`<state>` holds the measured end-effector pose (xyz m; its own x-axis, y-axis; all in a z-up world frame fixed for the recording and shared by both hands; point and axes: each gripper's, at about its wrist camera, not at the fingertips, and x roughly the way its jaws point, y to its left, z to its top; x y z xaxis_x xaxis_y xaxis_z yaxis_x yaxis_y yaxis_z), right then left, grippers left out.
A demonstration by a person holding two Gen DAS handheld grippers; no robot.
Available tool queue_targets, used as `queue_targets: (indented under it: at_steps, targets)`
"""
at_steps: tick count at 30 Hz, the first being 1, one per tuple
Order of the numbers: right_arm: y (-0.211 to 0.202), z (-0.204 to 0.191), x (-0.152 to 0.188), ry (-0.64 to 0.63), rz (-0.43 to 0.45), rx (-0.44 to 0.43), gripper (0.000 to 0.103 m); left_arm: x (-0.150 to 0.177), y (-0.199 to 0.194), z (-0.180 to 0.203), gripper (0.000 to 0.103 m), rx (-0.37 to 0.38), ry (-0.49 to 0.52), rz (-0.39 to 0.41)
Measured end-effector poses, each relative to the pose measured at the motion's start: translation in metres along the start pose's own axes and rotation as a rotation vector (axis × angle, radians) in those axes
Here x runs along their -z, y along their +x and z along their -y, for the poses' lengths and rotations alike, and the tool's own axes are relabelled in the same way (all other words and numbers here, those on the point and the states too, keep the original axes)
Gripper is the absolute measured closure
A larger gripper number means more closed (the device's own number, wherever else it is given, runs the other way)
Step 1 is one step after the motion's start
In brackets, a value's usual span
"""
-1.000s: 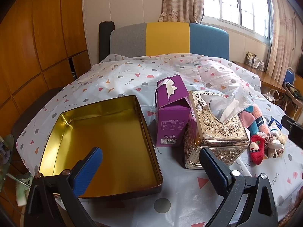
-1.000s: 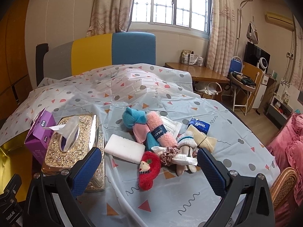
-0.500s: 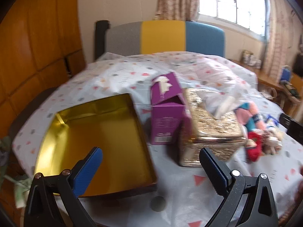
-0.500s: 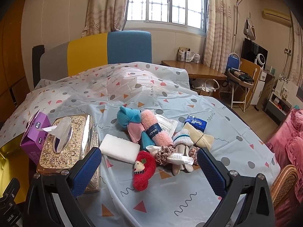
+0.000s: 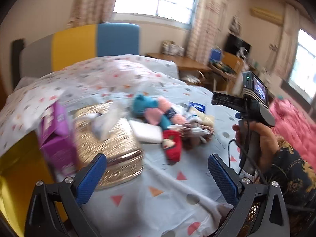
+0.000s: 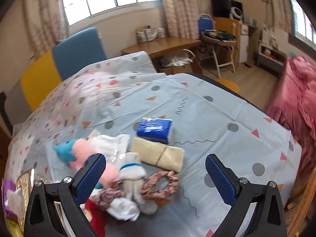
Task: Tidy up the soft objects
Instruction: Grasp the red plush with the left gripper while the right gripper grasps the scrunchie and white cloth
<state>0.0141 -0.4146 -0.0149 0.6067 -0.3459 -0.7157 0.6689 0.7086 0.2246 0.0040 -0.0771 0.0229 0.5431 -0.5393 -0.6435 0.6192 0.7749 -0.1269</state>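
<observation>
1. Your left gripper (image 5: 157, 170) and right gripper (image 6: 155, 170) are both spread wide, empty.
2. The soft pile (image 6: 126, 169) — fuzzy socks, ruffled scrunchie (image 6: 160, 182) — lies on the glossy tablecloth (image 6: 217, 118) beneath your right gripper.

Bare tabletop (image 6: 227, 118) lies right of the soft pile (image 6: 126, 169); gold tissue box (image 5: 110, 138) and purple carton (image 5: 57, 138) crowd its left.

Red sock (image 5: 172, 145), blue tissue pack (image 6: 153, 128), purple box (image 5: 57, 138), gold tin (image 5: 110, 144) w/ embossed pattern
</observation>
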Motion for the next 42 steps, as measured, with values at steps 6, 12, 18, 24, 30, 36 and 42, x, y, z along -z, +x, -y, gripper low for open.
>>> queue_targets:
  at_steps: [6, 12, 18, 24, 30, 36, 42]
  targets:
    - [0.005, 0.029, 0.0, 0.157, -0.054, -0.02, 0.0, -0.03, 0.052, 0.04, 0.001, -0.023, 0.101, -0.108]
    - [0.01, 0.026, 0.001, 0.149, -0.077, -0.041, 0.0, -0.026, 0.125, 0.056, 0.023, -0.04, 0.104, -0.294]
    - [0.011, 0.023, 0.0, 0.145, -0.08, -0.07, 0.0, -0.017, 0.187, 0.06, 0.032, -0.09, 0.095, -0.388]
    - [0.013, 0.017, 0.0, 0.124, -0.085, -0.099, 0.004, -0.005, 0.214, 0.058, 0.083, -0.121, 0.123, -0.411]
    - [0.015, -0.008, 0.002, 0.014, -0.107, -0.204, 0.044, 0.015, 0.161, 0.053, 0.087, -0.039, 0.124, -0.316]
    - [0.031, -0.058, 0.022, -0.218, -0.252, -0.321, 0.059, 0.03, 0.124, 0.042, 0.087, 0.004, 0.095, -0.269]
    - [0.053, -0.093, 0.057, -0.421, -0.431, -0.309, 0.055, 0.042, 0.092, 0.037, 0.087, 0.063, 0.072, -0.232]
